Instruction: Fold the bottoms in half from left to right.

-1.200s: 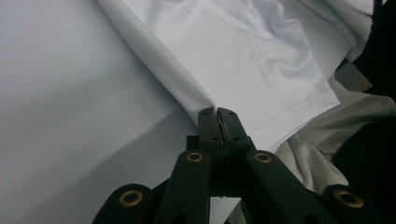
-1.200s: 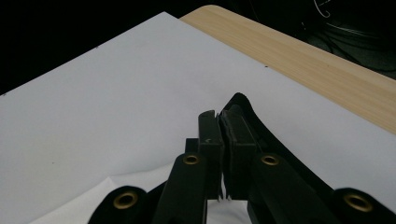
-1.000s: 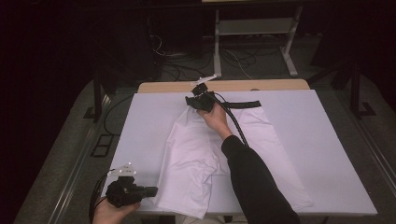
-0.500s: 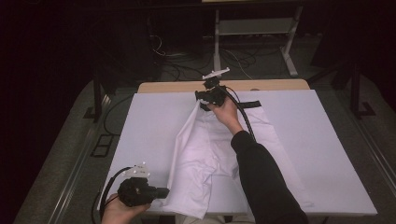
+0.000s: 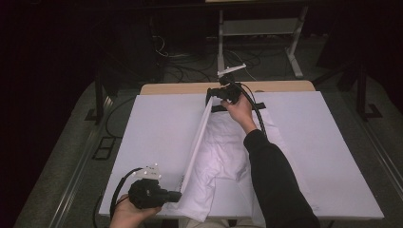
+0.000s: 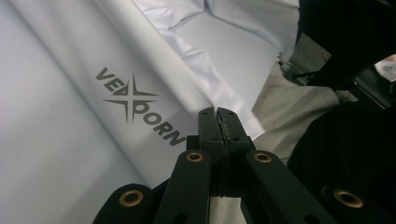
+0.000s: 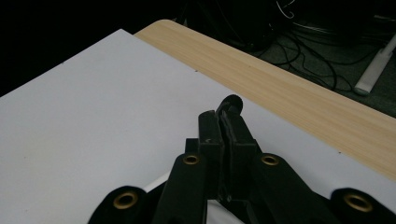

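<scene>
A pair of white trousers (image 5: 223, 147) lies lengthwise on the bench, waistband toward the far edge and leg ends hanging just over the near edge. Its left side is lifted off the surface into a taut, upright fold that runs from the far end to the near end, held at both ends. The rest of the cloth lies rumpled but fairly flat to the right of that raised edge.

The right gripper (image 5: 215, 97) holds the far end near the dark waistband; in the right gripper view its fingers (image 7: 208, 135) are pressed together, with white cloth just visible beneath them, so it appears to be gripping the trousers. The left gripper (image 5: 177, 196) holds the near end close to the near edge of the bench. In the left gripper view its fingers (image 6: 208, 122) are closed on the white cloth, beside a printed grey logo (image 6: 140, 109).

The bench (image 5: 157, 123) carries a white sheet, with a strip of bare wood (image 7: 299, 74) along the far edge. Cables and a metal stand sit on the floor beyond.

Judging by this, the folding is at an early stage: one long side has been picked up and stretched straight, but it has not yet been laid across the other leg. Carrying it over to the right, setting it down evenly and then folding the length remain.
</scene>
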{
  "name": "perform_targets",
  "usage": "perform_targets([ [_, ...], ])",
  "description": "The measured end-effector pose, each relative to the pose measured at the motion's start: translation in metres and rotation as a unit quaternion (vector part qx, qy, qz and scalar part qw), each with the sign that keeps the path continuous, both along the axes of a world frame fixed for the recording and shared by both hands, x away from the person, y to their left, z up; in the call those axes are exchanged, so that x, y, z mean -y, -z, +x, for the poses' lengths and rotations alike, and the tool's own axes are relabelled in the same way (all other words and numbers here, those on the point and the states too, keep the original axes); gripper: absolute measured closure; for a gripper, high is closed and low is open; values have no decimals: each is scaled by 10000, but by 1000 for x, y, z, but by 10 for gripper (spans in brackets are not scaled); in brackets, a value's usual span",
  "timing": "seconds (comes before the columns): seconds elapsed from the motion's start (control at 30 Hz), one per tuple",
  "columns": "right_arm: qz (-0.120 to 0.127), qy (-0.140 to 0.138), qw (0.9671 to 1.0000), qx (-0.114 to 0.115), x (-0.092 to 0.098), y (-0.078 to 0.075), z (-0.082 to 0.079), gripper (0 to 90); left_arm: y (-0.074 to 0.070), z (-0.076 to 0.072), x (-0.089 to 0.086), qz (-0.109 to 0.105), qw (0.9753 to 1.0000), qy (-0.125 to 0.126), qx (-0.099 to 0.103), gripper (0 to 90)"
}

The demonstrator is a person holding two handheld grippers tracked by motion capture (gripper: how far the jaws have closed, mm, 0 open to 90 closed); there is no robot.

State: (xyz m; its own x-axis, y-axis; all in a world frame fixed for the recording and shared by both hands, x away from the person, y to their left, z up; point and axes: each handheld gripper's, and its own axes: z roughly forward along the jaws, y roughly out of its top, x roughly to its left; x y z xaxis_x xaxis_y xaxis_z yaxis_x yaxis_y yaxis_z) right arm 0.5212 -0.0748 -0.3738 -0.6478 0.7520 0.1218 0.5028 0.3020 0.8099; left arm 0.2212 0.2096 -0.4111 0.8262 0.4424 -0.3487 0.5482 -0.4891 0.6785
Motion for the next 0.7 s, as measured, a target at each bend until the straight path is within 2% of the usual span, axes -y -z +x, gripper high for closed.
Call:
perform_targets([
  [0.3, 30, 34, 10000, 21, 14, -4, 1, 861, -7, 6, 14, -379, 9990, 208, -95, 886],
  [0.7, 21, 95, 10000, 20, 33, -9, -1, 861, -17, 10, 42, -584, 9966, 578, -93, 886],
])
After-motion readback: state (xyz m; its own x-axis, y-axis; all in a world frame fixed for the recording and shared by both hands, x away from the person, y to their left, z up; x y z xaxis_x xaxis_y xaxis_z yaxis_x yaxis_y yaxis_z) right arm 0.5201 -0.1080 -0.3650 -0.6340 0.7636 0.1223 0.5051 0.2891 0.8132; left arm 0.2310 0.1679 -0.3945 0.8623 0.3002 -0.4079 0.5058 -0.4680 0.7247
